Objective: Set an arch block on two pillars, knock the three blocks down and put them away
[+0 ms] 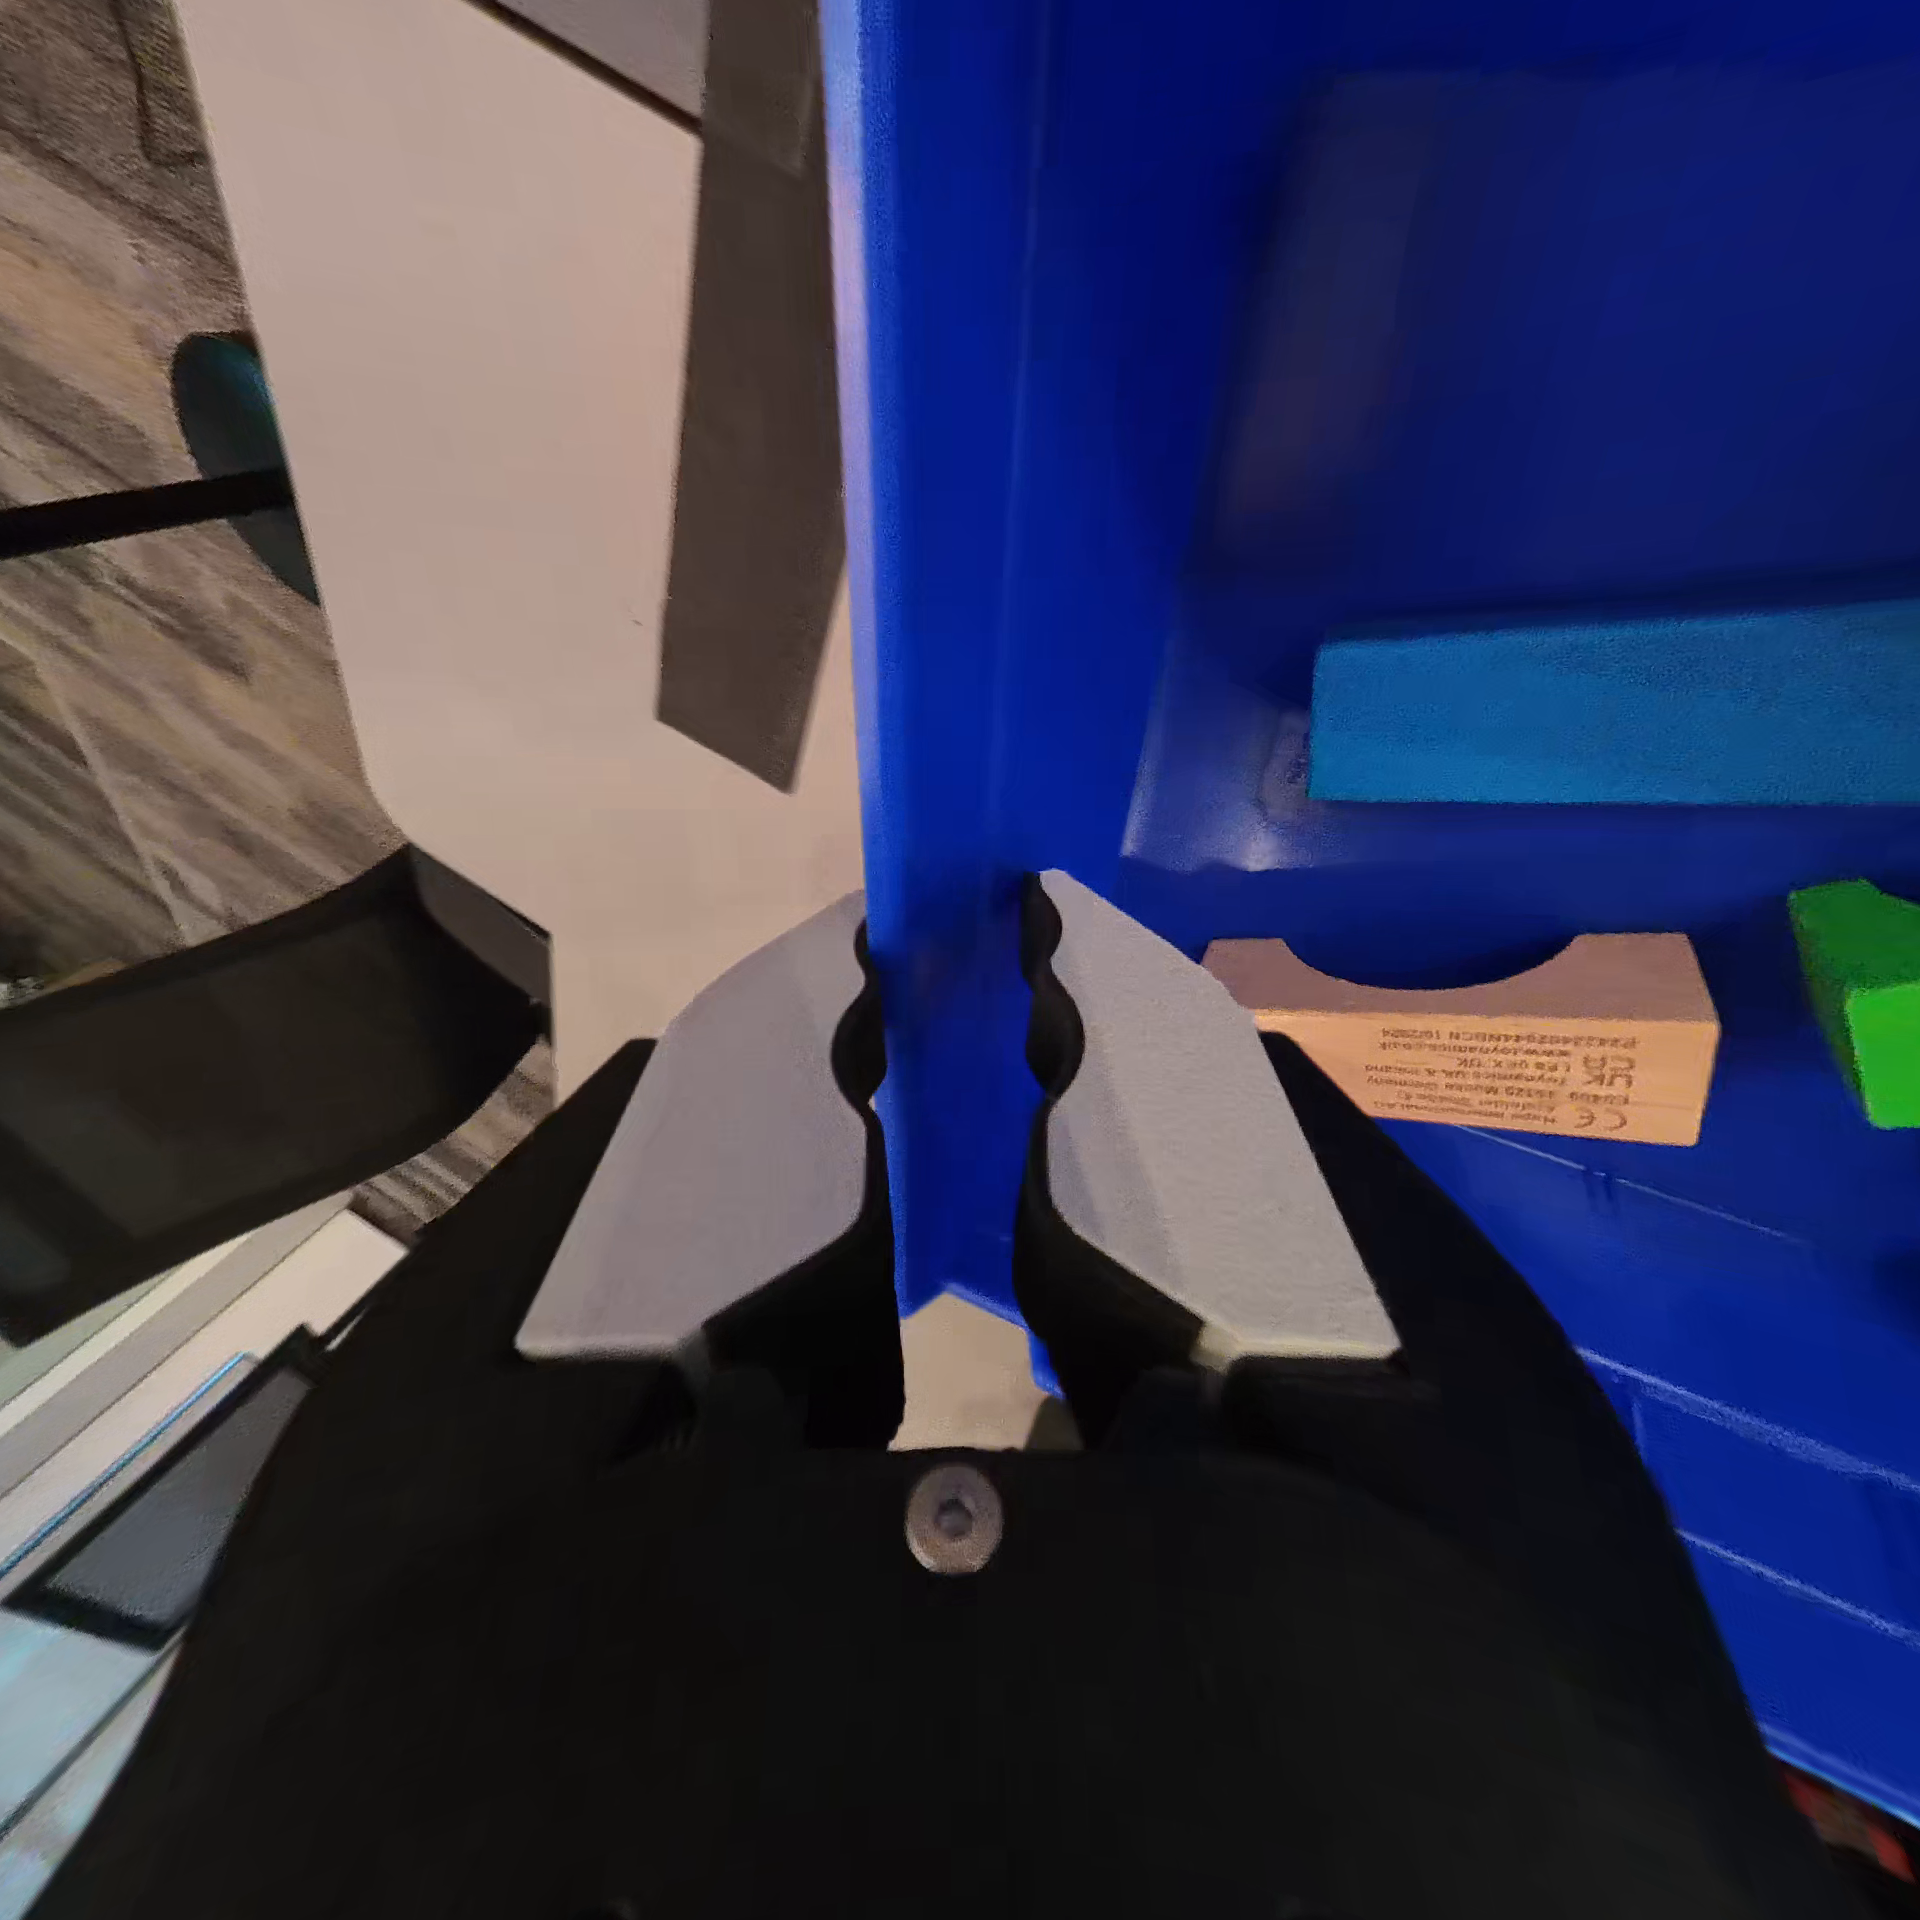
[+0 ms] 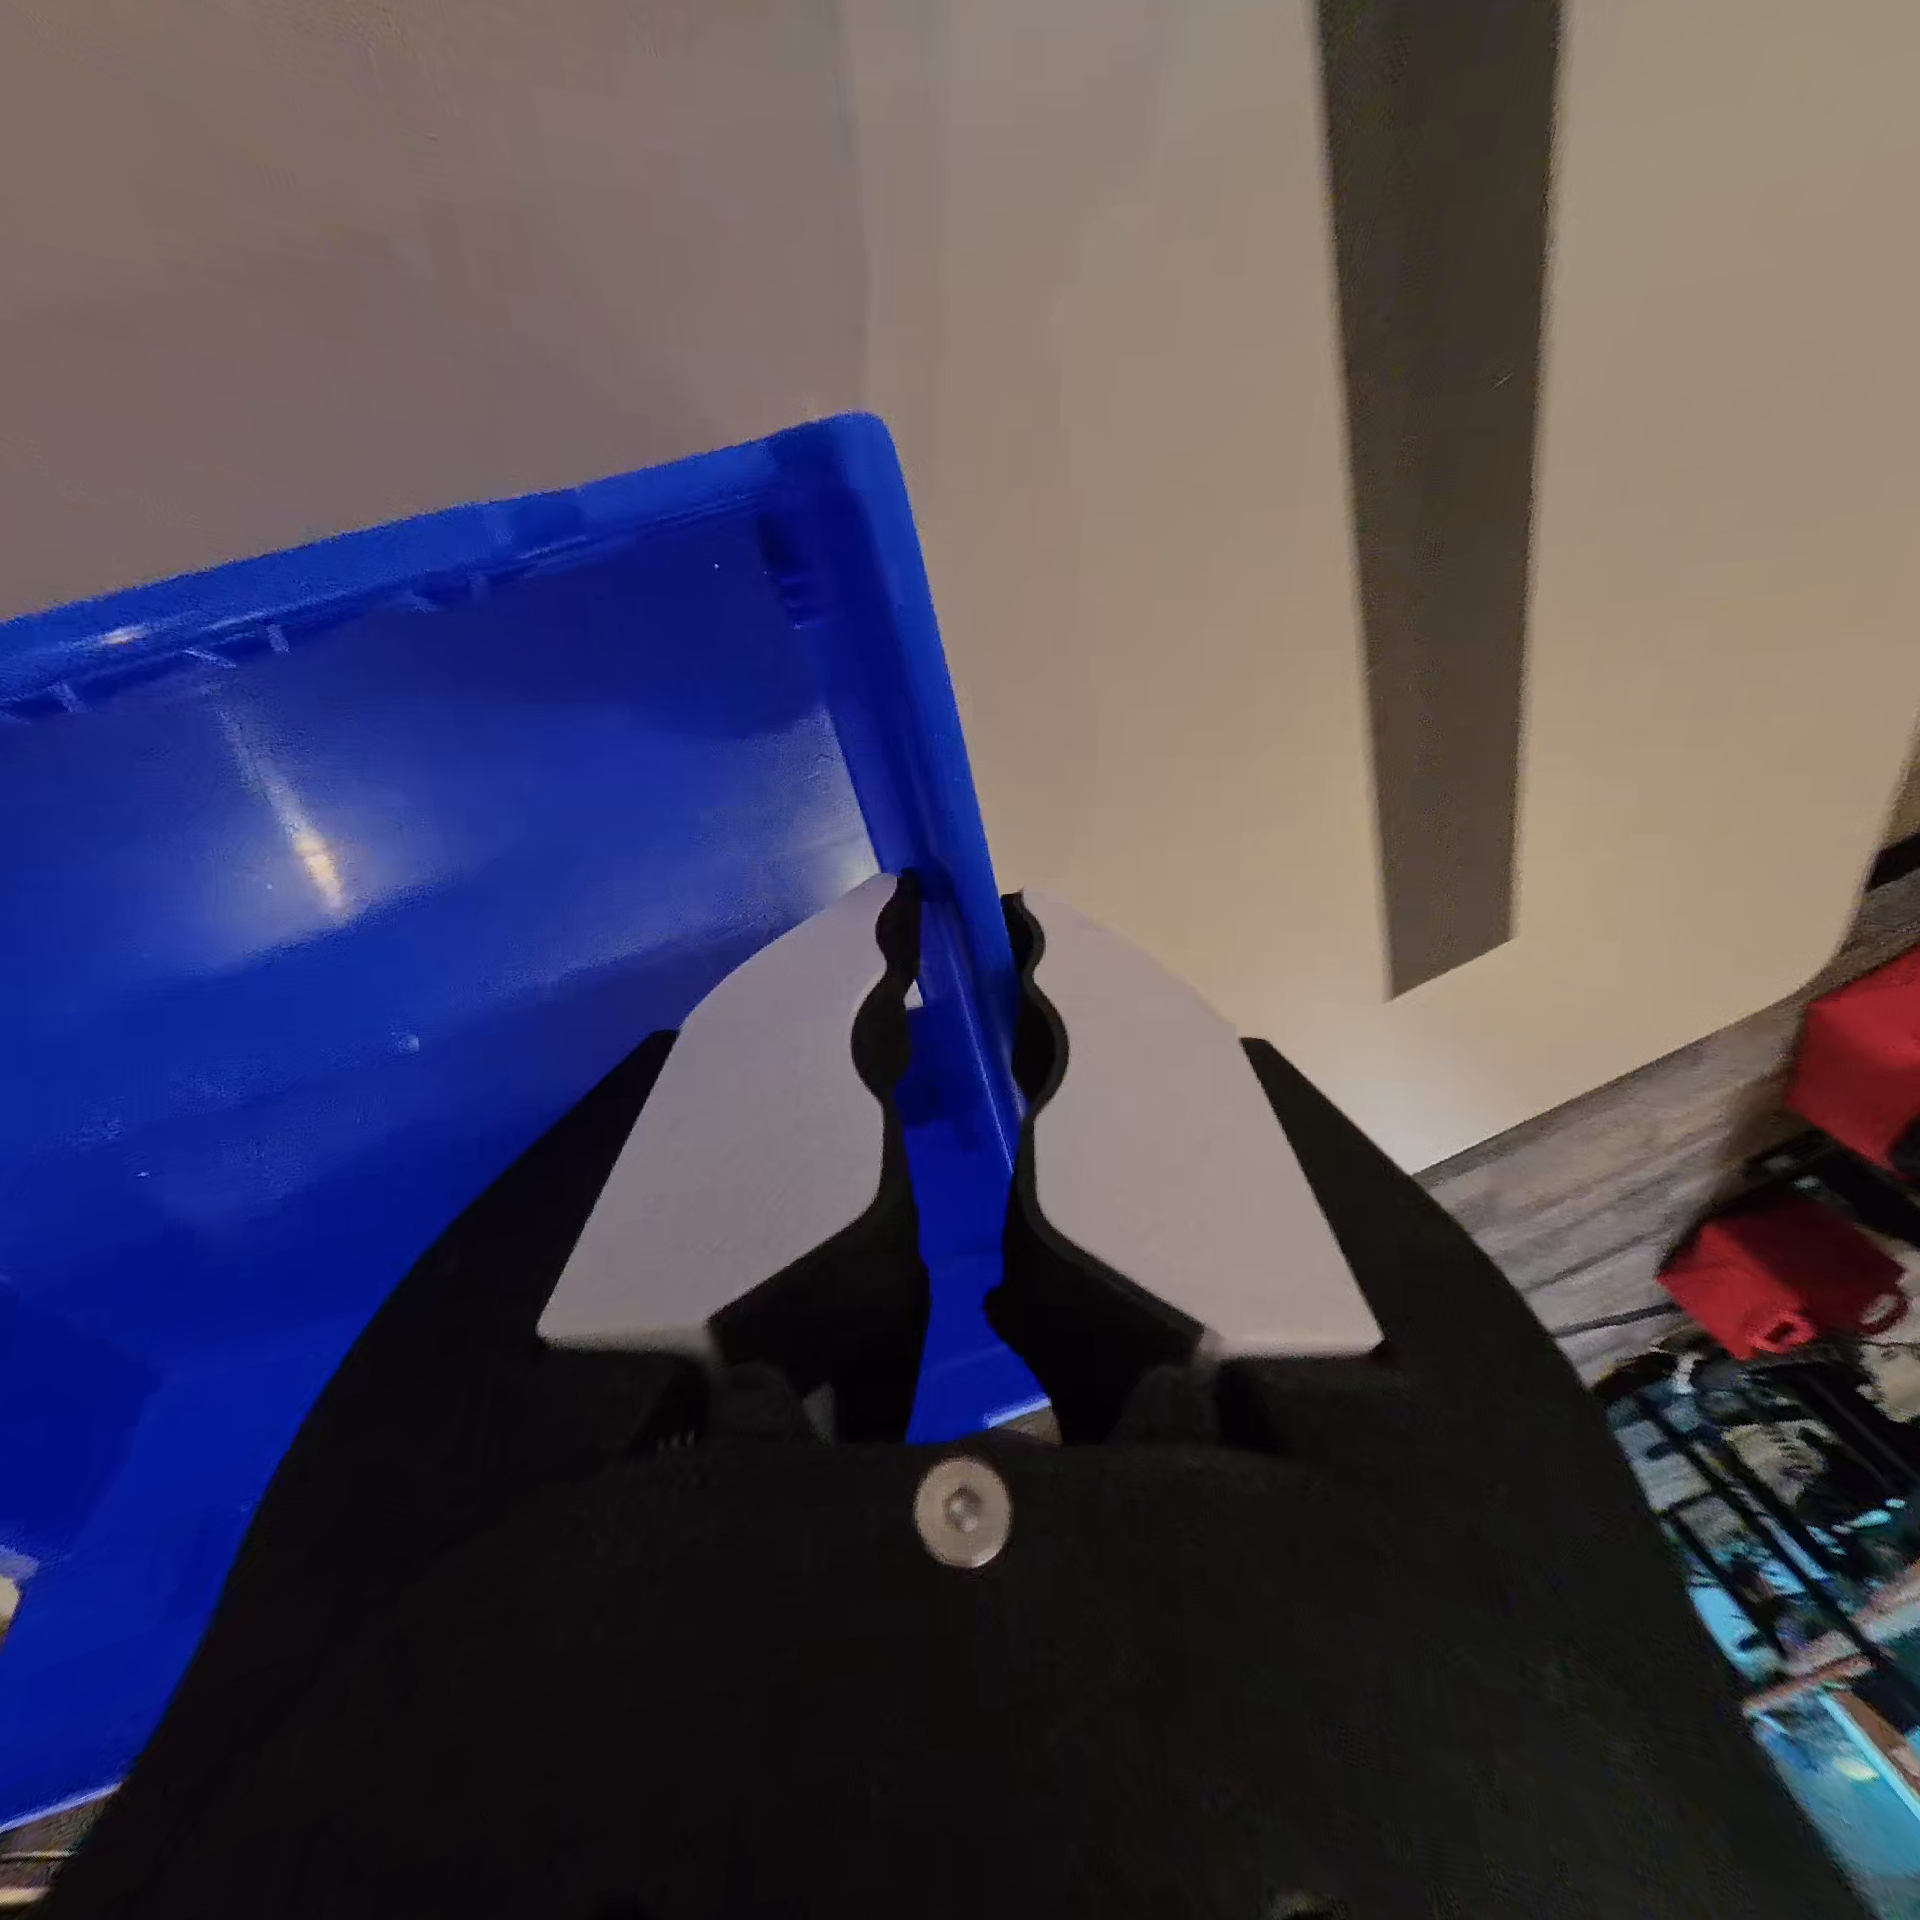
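A blue plastic bin fills the right of the left wrist view. My left gripper is shut on its left wall. Inside the bin lie a natural wood arch block, a light blue block and a green block. In the right wrist view the same blue bin sits at the left, and my right gripper is shut on its right wall. The blocks do not show in that view.
The bin is over a white table with a grey strip on it. A black object lies at the left table edge. Red items and clutter lie on the floor at the right. The gap from one gripper's tips to the other's is roughly 75 cm.
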{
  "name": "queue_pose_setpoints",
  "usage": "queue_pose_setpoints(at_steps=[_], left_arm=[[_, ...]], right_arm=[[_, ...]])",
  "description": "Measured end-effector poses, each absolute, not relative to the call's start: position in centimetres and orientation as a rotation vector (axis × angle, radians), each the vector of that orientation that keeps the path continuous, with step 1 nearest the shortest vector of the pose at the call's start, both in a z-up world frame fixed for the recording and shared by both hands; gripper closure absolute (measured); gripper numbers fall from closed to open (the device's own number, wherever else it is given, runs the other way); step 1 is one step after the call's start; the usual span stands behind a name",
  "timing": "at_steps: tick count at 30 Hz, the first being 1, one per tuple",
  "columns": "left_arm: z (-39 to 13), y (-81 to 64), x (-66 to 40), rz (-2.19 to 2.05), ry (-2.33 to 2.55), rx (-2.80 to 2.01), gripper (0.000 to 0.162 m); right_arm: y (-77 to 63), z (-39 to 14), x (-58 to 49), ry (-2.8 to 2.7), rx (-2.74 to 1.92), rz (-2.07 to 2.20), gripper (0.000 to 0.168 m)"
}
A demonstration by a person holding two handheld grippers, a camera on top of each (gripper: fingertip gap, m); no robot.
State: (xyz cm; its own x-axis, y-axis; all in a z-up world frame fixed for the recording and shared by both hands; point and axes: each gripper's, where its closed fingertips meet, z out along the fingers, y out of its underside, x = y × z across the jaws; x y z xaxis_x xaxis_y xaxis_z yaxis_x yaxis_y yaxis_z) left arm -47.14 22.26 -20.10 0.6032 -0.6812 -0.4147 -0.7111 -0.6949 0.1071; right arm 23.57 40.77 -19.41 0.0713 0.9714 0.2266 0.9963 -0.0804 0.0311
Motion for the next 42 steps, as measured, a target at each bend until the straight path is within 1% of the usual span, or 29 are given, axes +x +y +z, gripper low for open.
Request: queue_pose_setpoints(at_steps=[9,15,32,33,34,35,36,37,38,39,40,41,42], left_arm=[[-20.1,27.8,-47.9,0.752,1.215,-2.711,0.135],[-20.0,30.0,-48.6,0.802,1.188,-2.703,0.134],[-19.9,32.4,-49.6,0.83,1.087,-2.696,0.132],[-19.9,32.4,-49.6,0.835,1.071,-2.695,0.129],[-19.9,32.4,-49.8,0.84,1.039,-2.696,0.123],[-19.7,32.2,-50.0,0.836,0.987,-2.711,0.101],[-19.4,31.9,-50.4,0.837,0.915,-2.736,0.081],[-18.5,31.8,-50.8,0.858,0.862,-2.723,0.076],[-17.3,31.7,-51.1,0.879,0.818,-2.677,0.074],[-16.0,31.4,-51.1,0.873,0.753,-2.641,0.072],[-14.6,30.9,-50.9,0.862,0.673,-2.605,0.067],[-13.0,30.3,-50.6,0.863,0.602,-2.552,0.065],[-11.6,29.4,-50.1,0.861,0.537,-2.497,0.06]], right_arm=[[50.9,-19.4,19.8,-2.135,-2.009,-0.548,0.146],[54.7,-19.4,17.4,-2.16,-1.93,-0.687,0.143],[57.3,-19.5,16.7,-2.054,-2.011,-0.725,0.14],[57.3,-19.5,16.6,-2.037,-2.009,-0.718,0.139],[57.3,-19.4,16.5,-2.014,-2.002,-0.703,0.136],[57.3,-19.0,16.3,-1.985,-1.978,-0.7,0.132],[57.4,-18.3,16.0,-1.946,-1.945,-0.693,0.124],[57.3,-17.4,15.4,-1.894,-1.921,-0.652,0.112],[57.3,-16.2,15.2,-1.822,-1.916,-0.63,0.103],[57.4,-14.6,15.4,-1.734,-1.91,-0.646,0.1],[57.0,-12.9,15.5,-1.657,-1.902,-0.645,0.094],[56.1,-11.3,15.4,-1.587,-1.889,-0.616,0.078],[54.9,-9.7,15.4,-1.523,-1.873,-0.591,0.075]])
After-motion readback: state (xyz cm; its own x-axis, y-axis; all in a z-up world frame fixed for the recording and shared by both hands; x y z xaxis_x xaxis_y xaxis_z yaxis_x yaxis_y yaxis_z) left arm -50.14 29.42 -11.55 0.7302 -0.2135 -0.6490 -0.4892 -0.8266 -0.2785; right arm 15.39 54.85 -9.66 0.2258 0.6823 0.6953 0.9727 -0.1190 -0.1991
